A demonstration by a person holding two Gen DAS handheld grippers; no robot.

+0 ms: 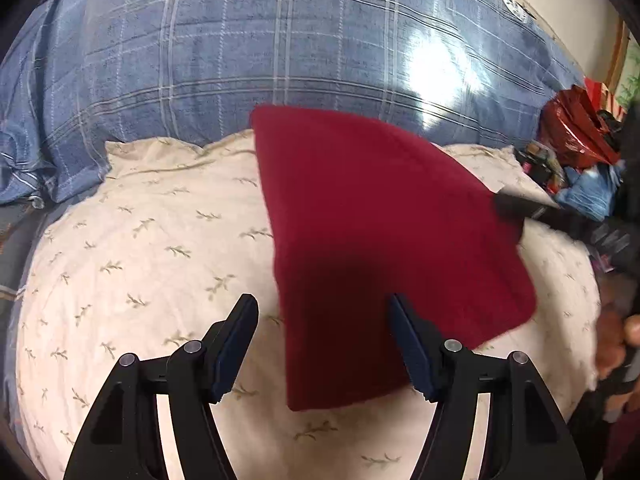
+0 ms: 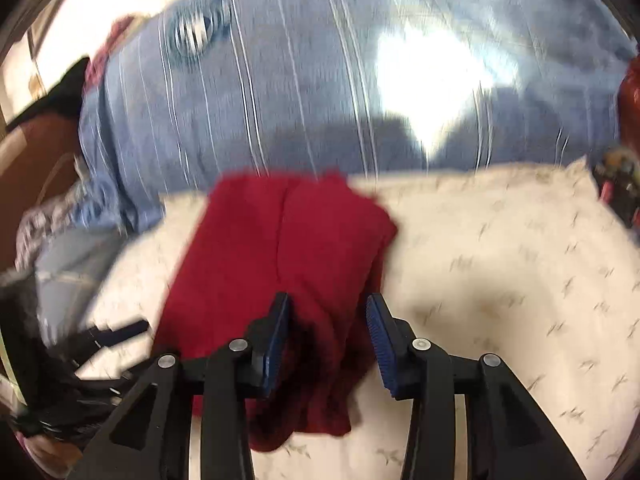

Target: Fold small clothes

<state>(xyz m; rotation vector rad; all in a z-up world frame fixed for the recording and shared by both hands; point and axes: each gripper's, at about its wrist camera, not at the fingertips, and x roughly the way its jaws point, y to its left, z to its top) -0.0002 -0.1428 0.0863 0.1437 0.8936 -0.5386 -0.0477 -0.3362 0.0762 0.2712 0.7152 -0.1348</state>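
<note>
A dark red cloth (image 1: 372, 240) lies folded on a cream leaf-print pillow (image 1: 140, 248), ahead of both grippers. The left gripper (image 1: 324, 344) hangs with its jaws wide apart, the cloth's near left edge between them, untouched. The right gripper (image 2: 328, 344) has its jaws apart astride the cloth's bunched near edge. Bare pillow spreads either side; a blue plaid duvet (image 1: 280, 48) lies beyond.

Both wrist views look forward and down from close above the cream pillow (image 1: 152, 240), facing the blue plaid bedding (image 1: 280, 52) behind its far edge. They share the red cloth (image 1: 380, 232) lying on the pillow, with each gripper showing blurred at the other view's side.
</note>
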